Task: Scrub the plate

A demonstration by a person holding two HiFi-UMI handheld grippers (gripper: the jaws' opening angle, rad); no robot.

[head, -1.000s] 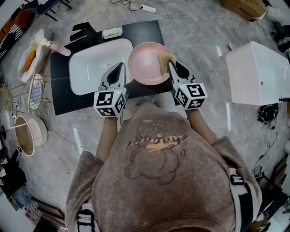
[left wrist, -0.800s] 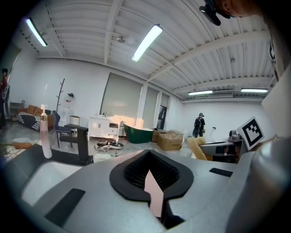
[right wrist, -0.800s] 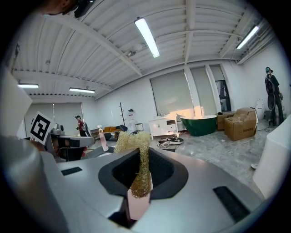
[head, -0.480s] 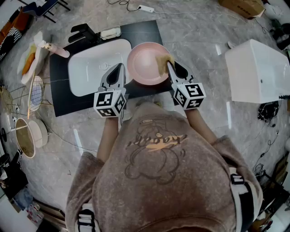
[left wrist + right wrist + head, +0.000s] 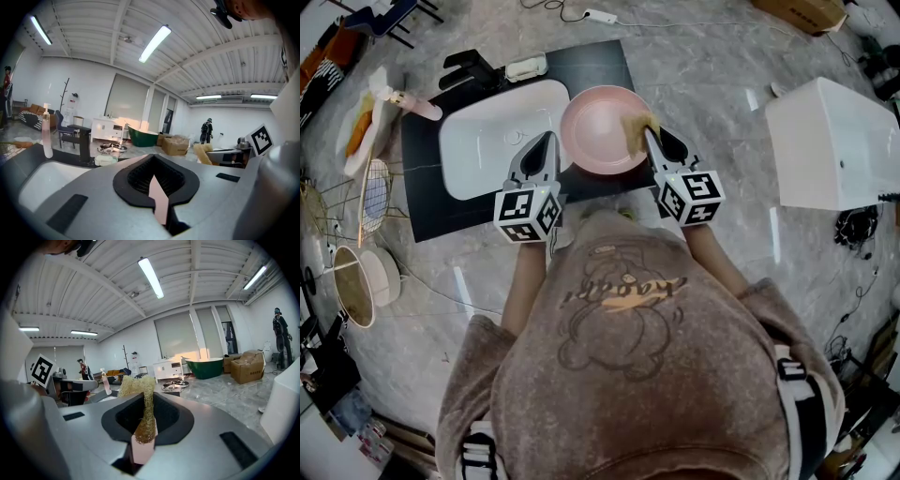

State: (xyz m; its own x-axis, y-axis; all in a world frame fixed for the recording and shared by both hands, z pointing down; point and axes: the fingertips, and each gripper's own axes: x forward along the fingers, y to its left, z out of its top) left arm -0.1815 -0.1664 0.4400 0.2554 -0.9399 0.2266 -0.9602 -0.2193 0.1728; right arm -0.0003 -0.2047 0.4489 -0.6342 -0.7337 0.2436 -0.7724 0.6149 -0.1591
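A round pink plate (image 5: pixel 598 124) hangs over the right edge of the white sink (image 5: pixel 483 142). My left gripper (image 5: pixel 550 137) is shut on the plate's left rim; in the left gripper view a thin pink edge of the plate (image 5: pixel 158 202) shows between the jaws of my left gripper (image 5: pixel 157 190). My right gripper (image 5: pixel 649 132) is shut on a yellow mesh scrubber (image 5: pixel 638 121), which lies against the plate's right side. In the right gripper view the scrubber (image 5: pixel 142 401) stands up out of my right gripper (image 5: pixel 143 437), with a bit of pink below it.
The sink sits in a black counter (image 5: pixel 425 192) with a black faucet (image 5: pixel 474 66), a soap dish (image 5: pixel 530 66) and a pink bottle (image 5: pixel 414 99) behind it. A white tub (image 5: pixel 834 150) stands at the right, wire racks (image 5: pixel 370 192) at the left.
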